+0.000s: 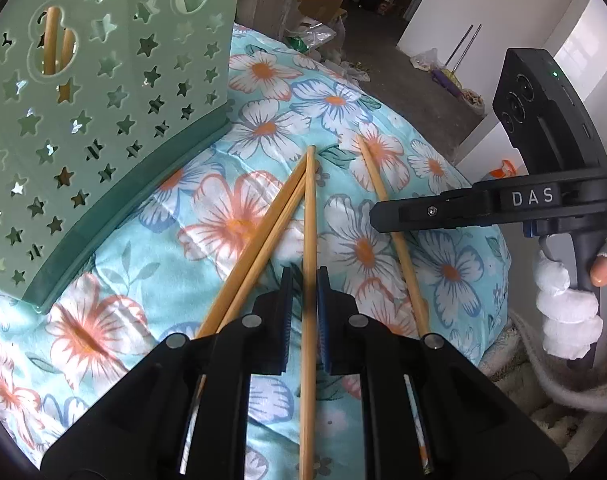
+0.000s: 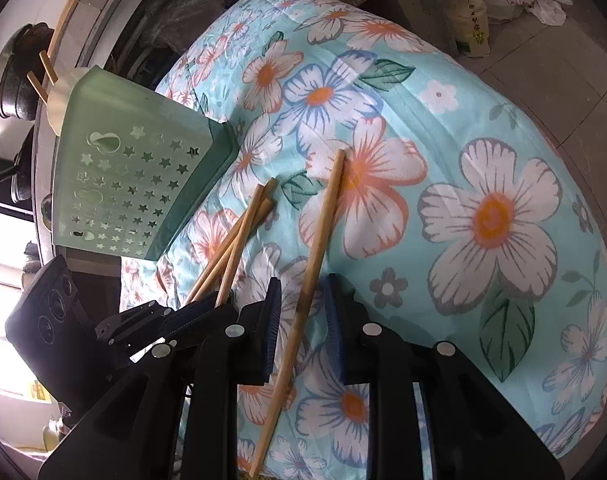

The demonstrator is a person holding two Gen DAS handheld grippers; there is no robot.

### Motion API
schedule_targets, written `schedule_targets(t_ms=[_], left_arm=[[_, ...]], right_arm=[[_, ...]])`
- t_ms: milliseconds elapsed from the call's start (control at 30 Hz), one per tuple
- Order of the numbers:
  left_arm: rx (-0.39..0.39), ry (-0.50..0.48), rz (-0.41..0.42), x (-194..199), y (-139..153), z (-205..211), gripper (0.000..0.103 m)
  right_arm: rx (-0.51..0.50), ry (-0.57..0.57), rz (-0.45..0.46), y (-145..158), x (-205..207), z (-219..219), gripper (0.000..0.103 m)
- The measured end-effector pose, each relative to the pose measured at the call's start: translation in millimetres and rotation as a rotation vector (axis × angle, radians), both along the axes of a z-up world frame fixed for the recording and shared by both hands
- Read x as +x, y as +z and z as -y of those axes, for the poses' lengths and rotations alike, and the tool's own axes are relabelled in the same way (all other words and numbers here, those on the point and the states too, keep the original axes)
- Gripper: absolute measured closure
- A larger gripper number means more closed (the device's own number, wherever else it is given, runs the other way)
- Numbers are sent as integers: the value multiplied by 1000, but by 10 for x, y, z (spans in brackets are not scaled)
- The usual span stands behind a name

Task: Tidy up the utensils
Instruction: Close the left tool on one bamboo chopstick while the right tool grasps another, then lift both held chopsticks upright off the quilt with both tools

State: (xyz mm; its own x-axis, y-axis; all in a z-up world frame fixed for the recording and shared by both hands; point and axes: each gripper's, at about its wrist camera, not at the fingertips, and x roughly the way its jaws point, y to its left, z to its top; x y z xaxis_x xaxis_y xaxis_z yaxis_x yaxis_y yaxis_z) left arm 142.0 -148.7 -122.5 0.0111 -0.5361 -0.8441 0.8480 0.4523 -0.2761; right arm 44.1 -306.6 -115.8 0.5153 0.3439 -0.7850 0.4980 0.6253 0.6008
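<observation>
Several wooden chopsticks lie on a floral cloth (image 1: pixel 151 248). One chopstick (image 1: pixel 310 216) runs between the blue pads of my left gripper (image 1: pixel 305 280), with a small gap at its left side; the jaws are open. Two more chopsticks (image 1: pixel 259 244) lie crossed just left of it. A fourth chopstick (image 2: pixel 323 216) lies between the pads of my right gripper (image 2: pixel 303 284), which stand well apart and clear of it. The right gripper (image 1: pixel 383 216) reaches in from the right. A green star-perforated holder (image 1: pixel 83 128), tilted at the left, has chopsticks (image 1: pixel 53 40) inside. The left gripper (image 2: pixel 213 304) shows low left.
The cloth (image 2: pixel 483 140) covers a rounded mound that drops away at the right and far sides. A gloved hand (image 1: pixel 563 300) holds the right gripper's handle. Bags and clutter (image 2: pixel 471 8) lie on the floor beyond. A dark pot (image 2: pixel 15 76) stands behind the holder (image 2: pixel 131 168).
</observation>
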Motion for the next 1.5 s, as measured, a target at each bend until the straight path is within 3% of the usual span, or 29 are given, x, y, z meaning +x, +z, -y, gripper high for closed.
schedule_targets(t_ms=[233,1067,1500], left_arm=[[-11,21,-10,55,-18,84,92],[-11,26,14,58,11,130,97],[-100,56,-35,127,238,-69,97]], right_arm=[[4,-32,6,-47,21,59,93],[37,-71,35,-41,-70,113,94],[40,-82,99,160,-117,152,95]])
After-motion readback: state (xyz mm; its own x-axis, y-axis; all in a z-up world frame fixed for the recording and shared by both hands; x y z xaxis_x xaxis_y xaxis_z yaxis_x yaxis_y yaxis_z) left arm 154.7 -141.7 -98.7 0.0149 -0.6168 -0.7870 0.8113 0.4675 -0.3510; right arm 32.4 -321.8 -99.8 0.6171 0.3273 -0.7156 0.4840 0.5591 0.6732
